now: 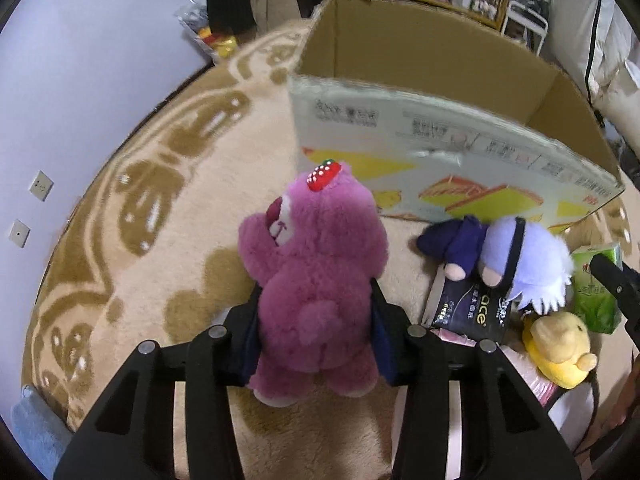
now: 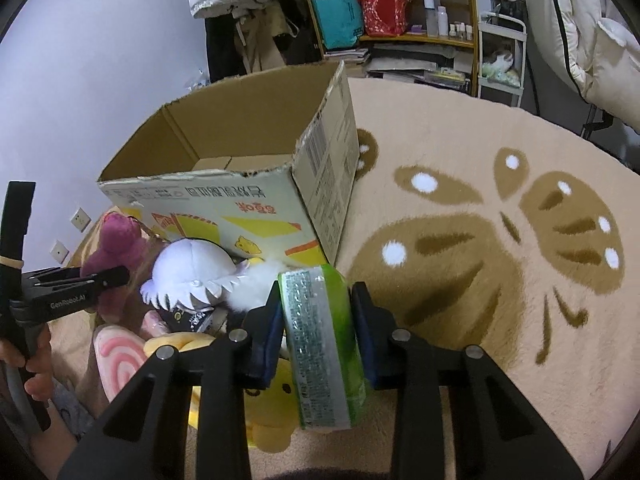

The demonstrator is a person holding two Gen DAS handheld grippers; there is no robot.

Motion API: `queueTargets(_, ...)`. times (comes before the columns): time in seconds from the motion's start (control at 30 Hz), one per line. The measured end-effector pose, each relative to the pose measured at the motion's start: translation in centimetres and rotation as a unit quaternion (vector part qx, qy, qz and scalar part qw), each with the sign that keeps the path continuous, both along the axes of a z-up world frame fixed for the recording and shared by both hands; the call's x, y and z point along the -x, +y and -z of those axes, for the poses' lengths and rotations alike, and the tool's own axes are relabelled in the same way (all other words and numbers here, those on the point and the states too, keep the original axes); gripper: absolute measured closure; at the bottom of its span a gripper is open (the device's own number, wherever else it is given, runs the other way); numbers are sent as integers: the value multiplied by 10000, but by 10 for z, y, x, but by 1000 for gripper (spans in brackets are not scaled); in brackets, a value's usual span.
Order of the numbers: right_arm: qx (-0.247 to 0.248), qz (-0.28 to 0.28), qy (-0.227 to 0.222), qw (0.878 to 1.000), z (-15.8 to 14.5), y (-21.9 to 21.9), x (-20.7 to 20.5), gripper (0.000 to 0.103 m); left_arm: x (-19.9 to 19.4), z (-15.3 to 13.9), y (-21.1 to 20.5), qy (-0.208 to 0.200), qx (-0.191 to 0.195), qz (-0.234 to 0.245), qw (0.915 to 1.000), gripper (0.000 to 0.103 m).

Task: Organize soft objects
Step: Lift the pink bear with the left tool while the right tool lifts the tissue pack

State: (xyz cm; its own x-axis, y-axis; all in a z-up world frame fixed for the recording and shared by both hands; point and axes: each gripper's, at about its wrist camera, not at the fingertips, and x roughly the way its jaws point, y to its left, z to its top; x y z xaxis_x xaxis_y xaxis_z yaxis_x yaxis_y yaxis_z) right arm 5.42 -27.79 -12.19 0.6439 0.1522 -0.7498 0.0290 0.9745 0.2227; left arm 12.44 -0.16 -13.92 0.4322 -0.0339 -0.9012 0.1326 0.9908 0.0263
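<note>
Left tool (image 1: 316,312) was clamped on the pink bear (image 1: 316,272), right tool (image 2: 316,320) on the green tissue pack (image 2: 324,344), both before the cardboard box (image 2: 240,184). Compressible bodies risked slipping free during transfer.

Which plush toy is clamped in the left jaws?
The pink bear with the strawberry on its head; the white-haired doll and yellow duck lie loose on the rug.

I am seeing a beige plush rug with brown leaf patterns (image 2: 460,240) carrying everything. An open cardboard box with yellow printing (image 1: 440,148) is standing directly on it. Beside the box, a small pile is lying: a white-haired purple doll (image 1: 516,264), a black packet (image 1: 468,312) and a yellow duck plush (image 1: 560,348).
</note>
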Motion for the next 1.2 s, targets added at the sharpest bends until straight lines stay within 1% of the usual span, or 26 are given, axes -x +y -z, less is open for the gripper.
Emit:
queueTargets(0.13,-7,10,-143,9999,-8,-1,5,70,9,-15,2,-230,9,-113,9997,59)
queueTargets(0.3,-29,-102,-432,9990,-24,3,16,72,25,-36,5,-524,23,-265,9983,59)
queueTargets(0.5,36,-45,-765,9970,-46,5,29,72,49,-68,9,-1113,102,-318,9932,59)
queueTargets(0.57,92,-73,-927,9956,-57,8,34,72,55,-77,10,-1305,25,-312,9910,59)
queueTargets(0.63,136,-102,-1064,9942,-66,9,36,72,62,-87,9,-1488,-178,-351,9881,59)
queueTargets(0.8,114,-142,-1354,9906,-87,10,37,72,73,-106,10,-1832,-284,-334,9821,59)
queueTargets(0.87,129,-196,-1461,9890,-95,14,36,72,74,-115,9,-1955,-278,-312,9798,59)
queueTargets(0.97,152,-272,-1589,9868,-104,18,31,72,72,-124,13,-2056,-143,-315,9780,59)
queueTargets(1.03,158,-299,-1647,9858,-110,21,26,72,68,-129,11,-2131,-258,-257,9764,59)
queueTargets(1.2,121,-311,-1765,9837,-118,24,11,71,53,-142,9,-2271,-327,-230,9731,59)
